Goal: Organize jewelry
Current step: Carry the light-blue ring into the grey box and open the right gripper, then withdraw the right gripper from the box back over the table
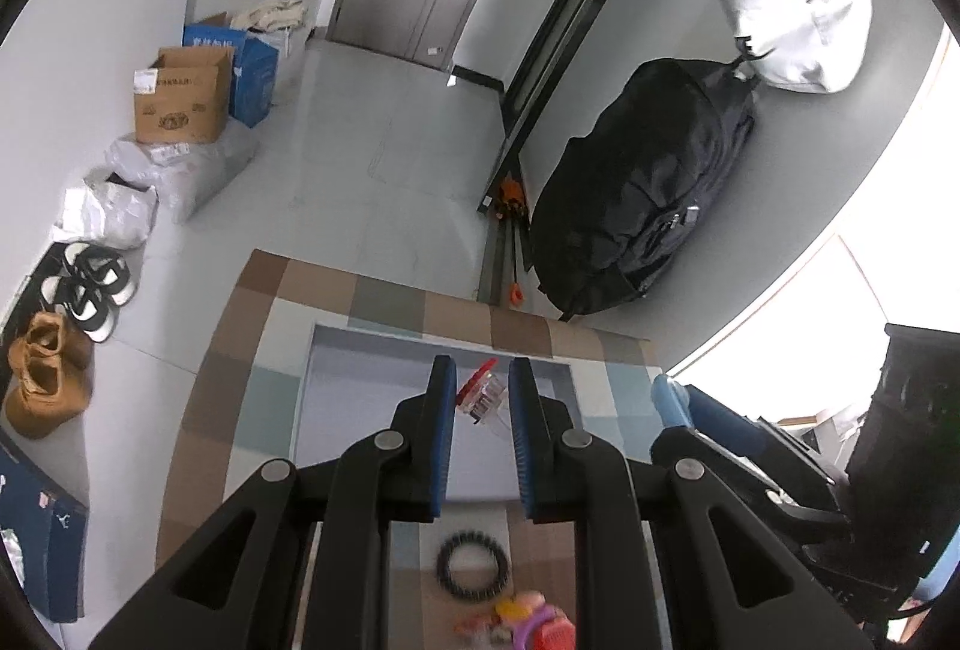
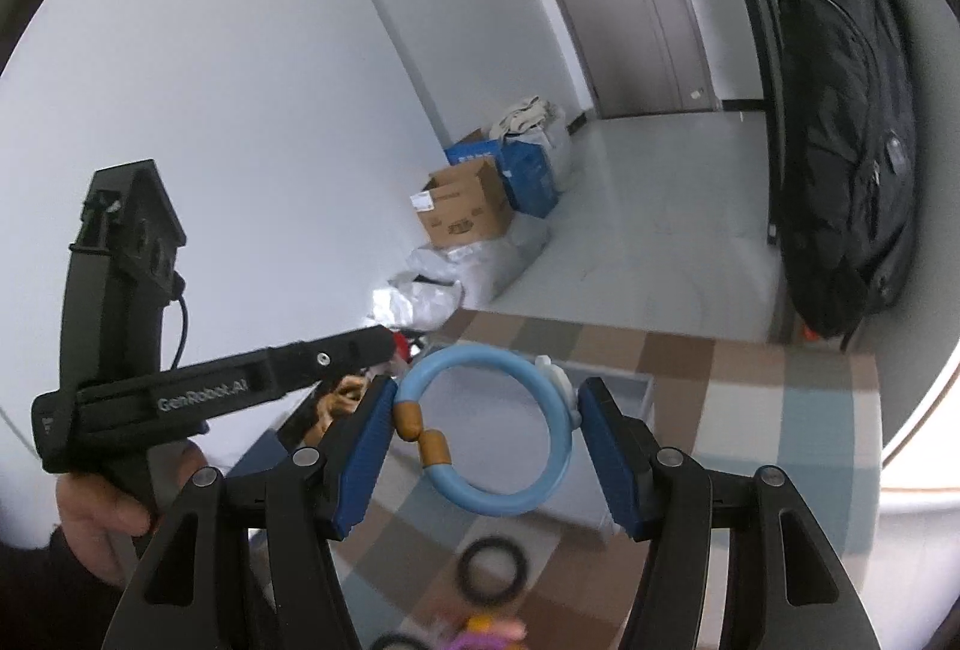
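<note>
The right wrist view shows a light blue bangle (image 2: 489,428) held across its width between the pads of the right gripper (image 2: 487,443), raised above the checked cloth (image 2: 750,410). Two brown beads (image 2: 420,434) sit on the ring beside the left pad, and a pale ornament (image 2: 555,377) sits near the right pad. The ring looks rigid, smooth and light; judged from this, it could slip or pivot if squeezed on the bare curve, so a hold across the diameter, clear of the beads and ornament, appears soundest. A grey tray (image 2: 624,386) lies on the cloth behind the bangle and is the probable destination.

In the left wrist view the left gripper (image 1: 480,404) has its jaws drawn close, with a small clear item with a red part (image 1: 480,392) between the tips; whether the pads actually pinch it cannot be told. That item looks small, hard and possibly brittle. Below, a dark beaded bracelet (image 1: 474,566) and a heap of coloured trinkets (image 1: 528,614) rest on the cloth. A hand (image 2: 102,518) grips the left tool's handle.
</note>
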`<state>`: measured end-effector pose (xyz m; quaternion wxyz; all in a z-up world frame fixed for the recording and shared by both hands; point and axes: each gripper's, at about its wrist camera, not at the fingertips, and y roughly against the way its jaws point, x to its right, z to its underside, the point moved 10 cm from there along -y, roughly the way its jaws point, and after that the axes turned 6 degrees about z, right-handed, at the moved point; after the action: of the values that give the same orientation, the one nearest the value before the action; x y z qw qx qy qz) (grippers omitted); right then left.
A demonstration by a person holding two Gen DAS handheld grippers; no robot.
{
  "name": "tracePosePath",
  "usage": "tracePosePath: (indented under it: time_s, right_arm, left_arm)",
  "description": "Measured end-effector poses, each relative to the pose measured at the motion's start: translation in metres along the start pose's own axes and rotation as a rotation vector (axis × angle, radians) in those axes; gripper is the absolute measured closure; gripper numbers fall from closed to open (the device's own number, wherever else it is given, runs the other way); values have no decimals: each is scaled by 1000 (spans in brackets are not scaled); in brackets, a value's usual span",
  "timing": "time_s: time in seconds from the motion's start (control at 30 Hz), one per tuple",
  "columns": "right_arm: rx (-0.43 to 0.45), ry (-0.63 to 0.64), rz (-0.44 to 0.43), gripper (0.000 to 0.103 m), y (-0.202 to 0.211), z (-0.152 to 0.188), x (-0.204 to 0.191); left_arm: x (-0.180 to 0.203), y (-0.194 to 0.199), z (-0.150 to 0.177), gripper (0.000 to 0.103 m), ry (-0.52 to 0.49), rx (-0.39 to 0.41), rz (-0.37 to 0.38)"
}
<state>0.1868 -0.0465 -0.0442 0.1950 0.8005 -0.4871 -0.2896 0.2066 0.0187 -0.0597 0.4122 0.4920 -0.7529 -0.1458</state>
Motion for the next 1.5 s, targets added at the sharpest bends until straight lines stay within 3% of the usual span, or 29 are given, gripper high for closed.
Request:
tracePosePath:
  time_s: [0.2,0.33,0.77,0.9,0.97,1.03,1.1,1.3,1.5]
  right_arm:
    - [-27,34,7,42,-32,-4,8]
    - [-44,53,9,42,-48,4,12]
    - [-137,93,20,42,-76,24,14]
    - [-166,87,28,41,-84,30,17]
    - [-158,96,30,33,-83,29,16]
    - [-148,112,28,20,-82,28,15]
    - [-117,128,24,17,-75,25,13]
    - [-102,128,39,14,-65,25,16]
    - [-63,79,68,5,-47,24,26]
  left_arm:
    - [-20,-28,-3,90,47,-36,28]
    - [-26,-42,2,90,108,-68,117]
    - [-29,-65,9,90,152,-136,132]
    - [-32,-68,7,90,208,-145,166]
    - [-32,-68,5,84,223,-143,182]
    - [-31,-63,3,57,230,-133,203]
    - [-29,-56,0,47,229,-107,217]
    - [-29,-45,-2,46,196,-87,179]
    - [-31,-30,-1,45,149,-54,86]
